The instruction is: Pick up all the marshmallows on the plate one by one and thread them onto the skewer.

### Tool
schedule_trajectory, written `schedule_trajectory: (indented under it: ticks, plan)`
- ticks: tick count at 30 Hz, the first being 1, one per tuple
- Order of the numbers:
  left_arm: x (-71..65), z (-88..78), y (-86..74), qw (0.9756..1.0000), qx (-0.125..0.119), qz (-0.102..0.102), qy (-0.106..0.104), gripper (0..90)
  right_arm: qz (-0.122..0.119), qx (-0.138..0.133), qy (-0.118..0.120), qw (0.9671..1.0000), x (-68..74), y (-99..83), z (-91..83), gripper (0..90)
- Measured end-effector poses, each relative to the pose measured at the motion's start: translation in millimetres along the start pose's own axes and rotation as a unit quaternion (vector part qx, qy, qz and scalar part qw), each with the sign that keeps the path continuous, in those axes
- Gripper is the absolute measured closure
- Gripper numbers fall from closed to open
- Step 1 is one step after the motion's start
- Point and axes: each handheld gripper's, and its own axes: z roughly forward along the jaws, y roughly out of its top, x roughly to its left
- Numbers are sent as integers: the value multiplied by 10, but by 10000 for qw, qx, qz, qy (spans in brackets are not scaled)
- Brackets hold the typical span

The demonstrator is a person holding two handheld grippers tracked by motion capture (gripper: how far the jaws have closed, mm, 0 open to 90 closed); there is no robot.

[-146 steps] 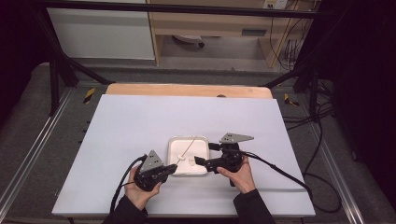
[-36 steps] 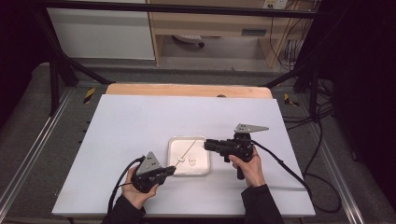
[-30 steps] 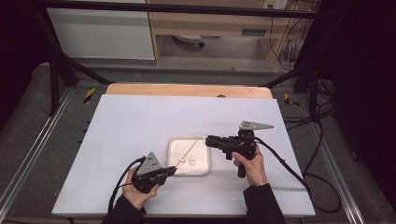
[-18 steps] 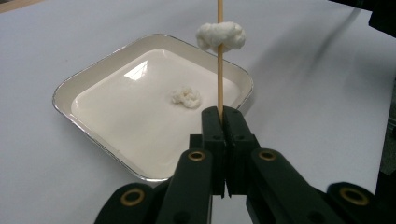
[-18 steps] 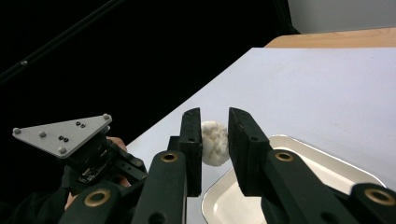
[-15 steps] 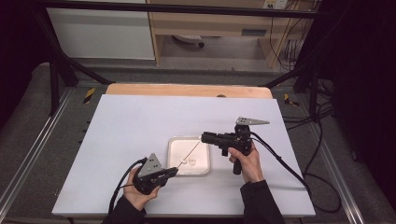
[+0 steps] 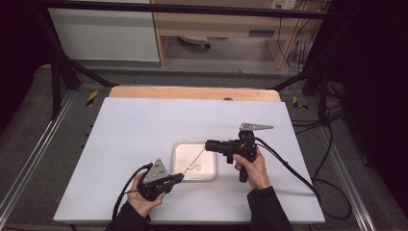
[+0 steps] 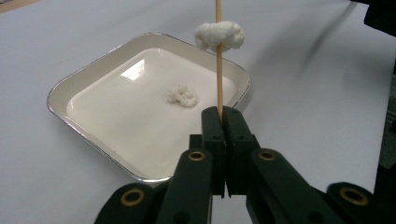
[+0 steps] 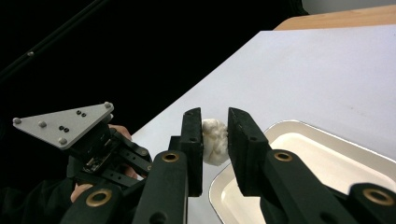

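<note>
Wooden skewer (image 8: 218, 70) clamped in left gripper (image 8: 224, 122) fingers; right gripper (image 9: 215, 135) fingers pinch white puff (image 9: 214, 140) above tray (image 9: 299, 128).

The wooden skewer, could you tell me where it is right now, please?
In the left gripper view the wooden skewer rises from the shut left gripper, above the near-right corner of the white tray, with a white lump threaded on it.

Laboratory recording bench: white counter (image 7: 144, 130) inside a black metal frame (image 7: 57, 72), dark curtains at the sides, loose cables (image 7: 327, 144) on grey floor (image 7: 29, 144), hazard tape (image 7: 91, 97).
</note>
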Motion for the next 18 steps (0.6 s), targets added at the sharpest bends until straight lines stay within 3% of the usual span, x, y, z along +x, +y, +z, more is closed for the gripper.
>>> schedule_trajectory:
  ticks: [9,18]
  plan:
    - [-25,32,-2,9995,200,231,57,885,33,131,5,9999,-5,-47,46,787]
    - [-35,52,-10,9993,273,256,81,886,69,202,93,9997,1,-100,94,799]
